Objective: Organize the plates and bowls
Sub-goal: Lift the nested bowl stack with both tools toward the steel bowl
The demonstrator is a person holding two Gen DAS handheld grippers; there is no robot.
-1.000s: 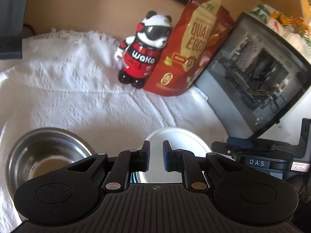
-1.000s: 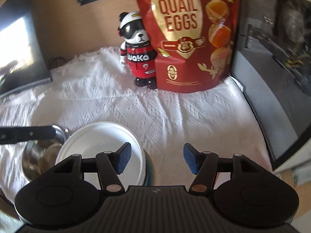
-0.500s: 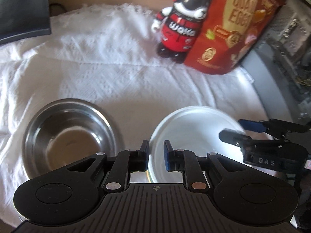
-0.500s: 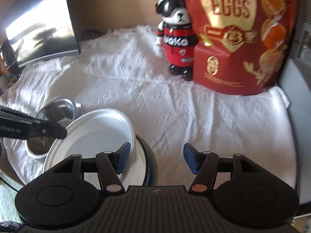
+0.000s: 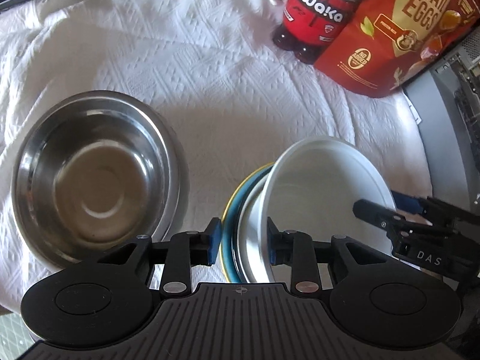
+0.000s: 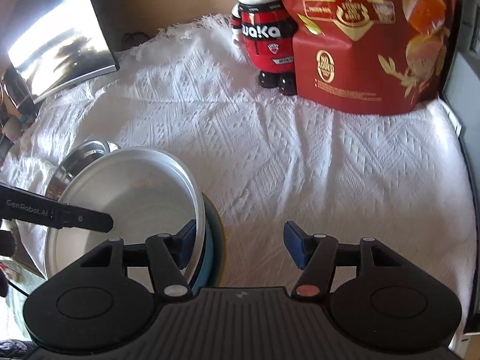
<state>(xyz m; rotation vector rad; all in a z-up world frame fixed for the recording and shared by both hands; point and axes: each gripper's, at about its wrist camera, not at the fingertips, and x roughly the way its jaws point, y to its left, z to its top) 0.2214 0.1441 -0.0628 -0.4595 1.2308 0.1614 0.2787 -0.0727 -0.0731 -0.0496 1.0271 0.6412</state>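
- Now, left wrist view: the left gripper (image 5: 243,241) is opening its jaws, which straddle the near rim of the stack — white plate (image 5: 327,192) tilted over a teal plate (image 5: 232,207) — without visibly pressing it. The steel bowl (image 5: 93,177) sits just beside, on the white cloth (image 5: 186,60) over the worktop. The right gripper (image 5: 399,222) reaches in over the white plate's far rim.
- Right wrist view: its jaws stand apart; the left pad lies inside the white plate's (image 6: 126,198) rim, the other over bare cloth — nothing clamped.
- Step, as I judge it: the plates are being set down stacked. Next comes freeing both grippers without tipping the white plate, then the steel bowl.
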